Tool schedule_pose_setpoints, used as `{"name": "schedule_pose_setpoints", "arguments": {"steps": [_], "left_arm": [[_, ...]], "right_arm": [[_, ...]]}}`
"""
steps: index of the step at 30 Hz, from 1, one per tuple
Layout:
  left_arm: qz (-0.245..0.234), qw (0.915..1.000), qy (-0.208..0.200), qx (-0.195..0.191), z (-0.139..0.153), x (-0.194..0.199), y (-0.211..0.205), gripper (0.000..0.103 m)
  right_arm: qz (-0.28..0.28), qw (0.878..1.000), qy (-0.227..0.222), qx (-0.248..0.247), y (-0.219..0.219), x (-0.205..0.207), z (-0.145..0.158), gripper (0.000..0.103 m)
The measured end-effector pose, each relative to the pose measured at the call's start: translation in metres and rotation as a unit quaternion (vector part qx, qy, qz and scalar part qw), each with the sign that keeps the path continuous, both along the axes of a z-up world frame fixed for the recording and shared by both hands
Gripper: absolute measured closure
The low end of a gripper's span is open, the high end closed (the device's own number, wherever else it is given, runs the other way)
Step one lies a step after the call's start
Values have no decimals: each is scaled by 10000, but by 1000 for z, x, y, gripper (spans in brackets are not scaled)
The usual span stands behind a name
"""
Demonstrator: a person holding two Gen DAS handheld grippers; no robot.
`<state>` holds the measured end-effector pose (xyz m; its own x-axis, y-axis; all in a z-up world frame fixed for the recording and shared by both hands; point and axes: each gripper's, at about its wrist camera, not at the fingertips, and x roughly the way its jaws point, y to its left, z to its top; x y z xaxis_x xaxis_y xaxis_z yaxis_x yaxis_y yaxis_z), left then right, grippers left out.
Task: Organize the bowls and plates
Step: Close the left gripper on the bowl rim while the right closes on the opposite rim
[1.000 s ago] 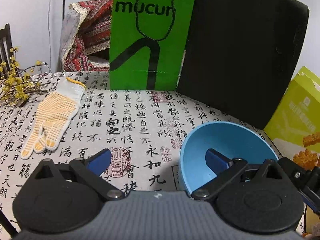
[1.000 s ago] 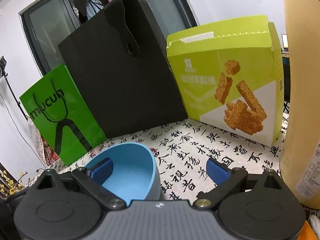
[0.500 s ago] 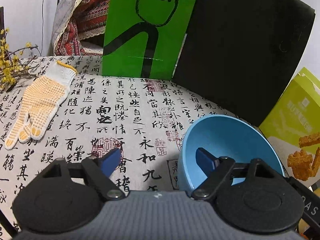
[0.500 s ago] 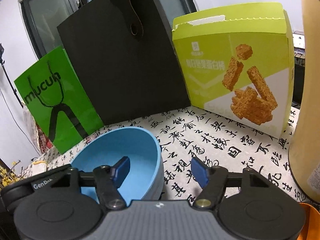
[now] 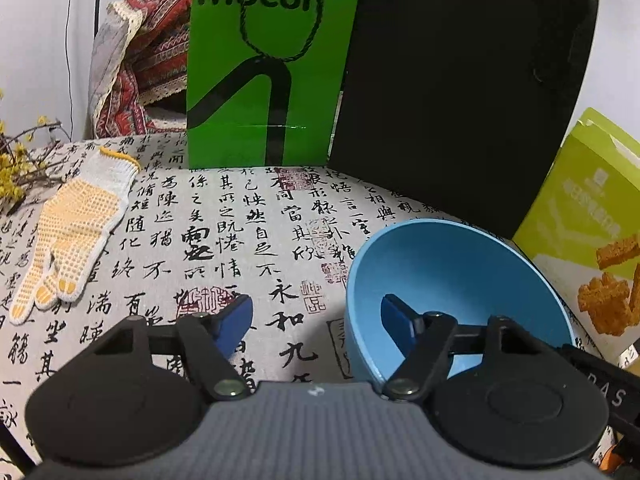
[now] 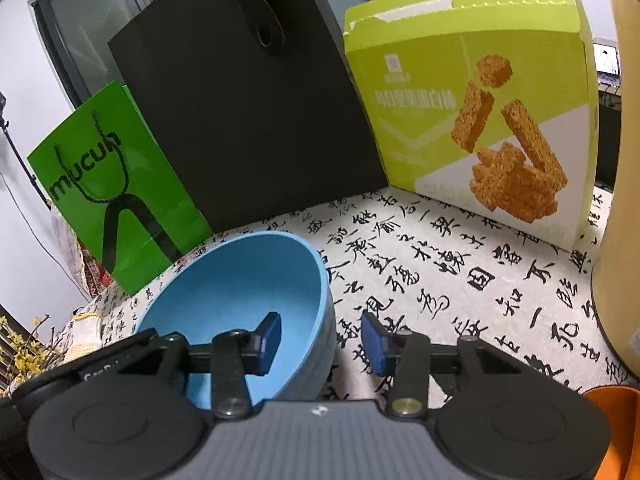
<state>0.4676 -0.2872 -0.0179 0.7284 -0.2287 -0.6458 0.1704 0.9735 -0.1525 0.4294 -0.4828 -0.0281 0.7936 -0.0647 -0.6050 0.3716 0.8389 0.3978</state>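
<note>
The near side of the blue bowl (image 5: 448,264) is hidden behind the gripper bodies in both views. An orange thing (image 6: 612,404) is cut off at the right wrist view's corner, too little to name. The tan tube (image 6: 620,200) runs past the right edge.

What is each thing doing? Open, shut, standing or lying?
blue bowl, upright, empty.
left hand-held gripper, open, just been closing, bowl rim between jaws.
right hand-held gripper, open, just been closing, bowl rim between jaws.
green bag, standing upright.
glove, lying flat.
</note>
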Motion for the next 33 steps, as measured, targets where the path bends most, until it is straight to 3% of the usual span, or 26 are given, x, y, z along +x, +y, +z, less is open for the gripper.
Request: {"name": "schedule_pose_setpoints", "arguments": {"steps": [13,19,21,24,33], "left_arm": [[-135,9998,52,-140,-2,1,1,50],[-166,9996,124,-178,-3,1,0,63],[-150,9995,182,-226,-4,2,1,74],[-168,9991,274,-273,-5,3,2,80],[-151,9994,156,-283,-3,0,2,88]], "right_arm": [[89,9999,62,65,3,4,-2,77],[35,9999,115,53,5,5,-3,82],[19,9999,120,12,5,5,-3,83],[20,9999,116,-34,7,5,-3,85],[57,10000,61,-14,9,5,0,92]]}}
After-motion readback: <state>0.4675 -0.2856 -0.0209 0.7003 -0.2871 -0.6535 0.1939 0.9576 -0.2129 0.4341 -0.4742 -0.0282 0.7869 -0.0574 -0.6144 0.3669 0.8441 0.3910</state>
